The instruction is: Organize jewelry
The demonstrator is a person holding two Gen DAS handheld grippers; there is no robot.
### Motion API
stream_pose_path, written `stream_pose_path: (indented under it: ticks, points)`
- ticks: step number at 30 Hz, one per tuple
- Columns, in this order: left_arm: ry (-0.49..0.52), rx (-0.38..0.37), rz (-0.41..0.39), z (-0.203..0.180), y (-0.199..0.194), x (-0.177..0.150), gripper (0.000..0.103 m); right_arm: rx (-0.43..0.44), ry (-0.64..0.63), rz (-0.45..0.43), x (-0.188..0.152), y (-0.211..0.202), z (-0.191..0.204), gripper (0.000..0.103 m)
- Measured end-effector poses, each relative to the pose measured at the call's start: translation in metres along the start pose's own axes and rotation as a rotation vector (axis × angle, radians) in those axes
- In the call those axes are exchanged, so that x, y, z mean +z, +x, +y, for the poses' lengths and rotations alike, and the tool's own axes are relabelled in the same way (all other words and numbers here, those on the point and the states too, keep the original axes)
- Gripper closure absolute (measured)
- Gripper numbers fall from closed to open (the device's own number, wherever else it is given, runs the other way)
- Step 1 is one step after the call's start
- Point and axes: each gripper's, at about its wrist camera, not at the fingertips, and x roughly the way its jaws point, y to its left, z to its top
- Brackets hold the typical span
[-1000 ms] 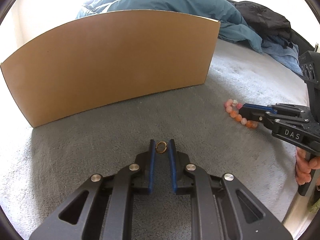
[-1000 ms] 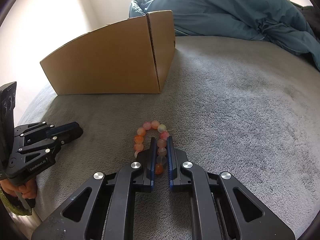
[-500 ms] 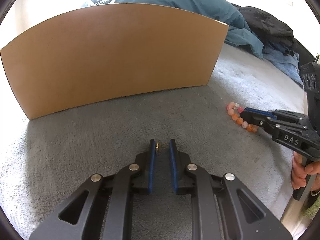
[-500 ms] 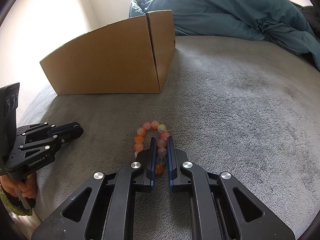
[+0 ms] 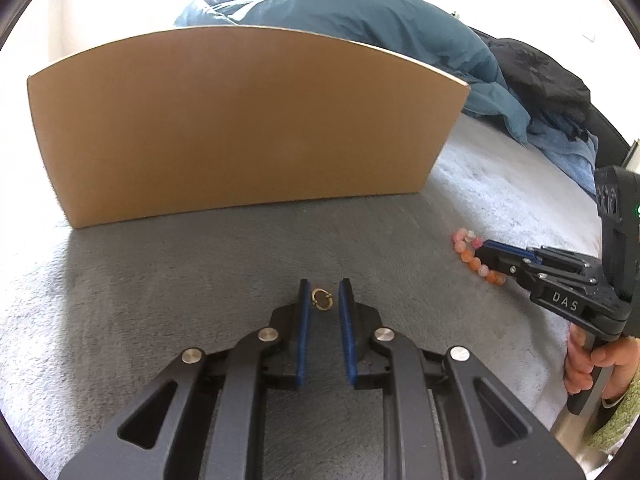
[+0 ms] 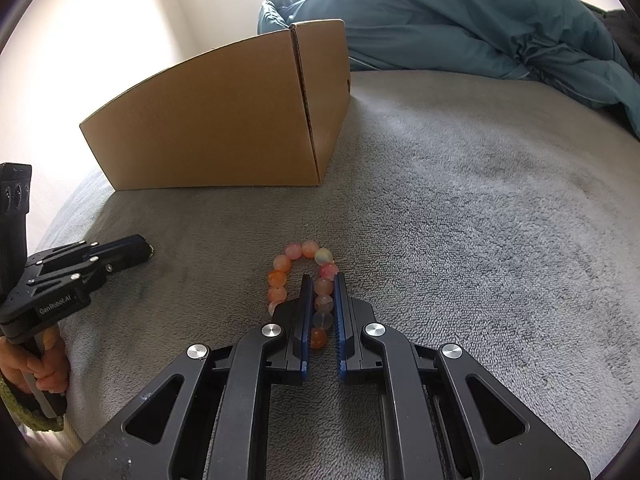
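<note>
Both tongs (image 5: 323, 294) (image 6: 320, 286) narrow: ring (image 5: 321, 299), bracelet (image 6: 316, 292) pinched.

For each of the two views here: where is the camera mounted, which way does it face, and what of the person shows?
Left wrist: sits on the left gripper, facing forward and down over a small gold ring toward the cardboard box; the right hand shows at right.
Right wrist: sits on the right gripper, shut on the bead bracelet; the left hand shows at left.
Shared: box, bracelet, grey blanket, teal duvet, each other's gripper.
</note>
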Motion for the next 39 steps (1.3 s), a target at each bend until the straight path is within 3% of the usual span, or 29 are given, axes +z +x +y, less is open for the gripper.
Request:
stream_pose_path:
  ticks: [14, 39]
  points:
    - [0.062, 0.044, 0.029, -0.018, 0.006, 0.001, 0.089, 0.0, -0.001, -0.001, 0.0, 0.0, 0.0, 0.094]
    - [0.076, 0.115, 0.028, -0.036, 0.029, 0.008, 0.091, 0.002, 0.001, -0.002, 0.0, 0.0, 0.0, 0.094]
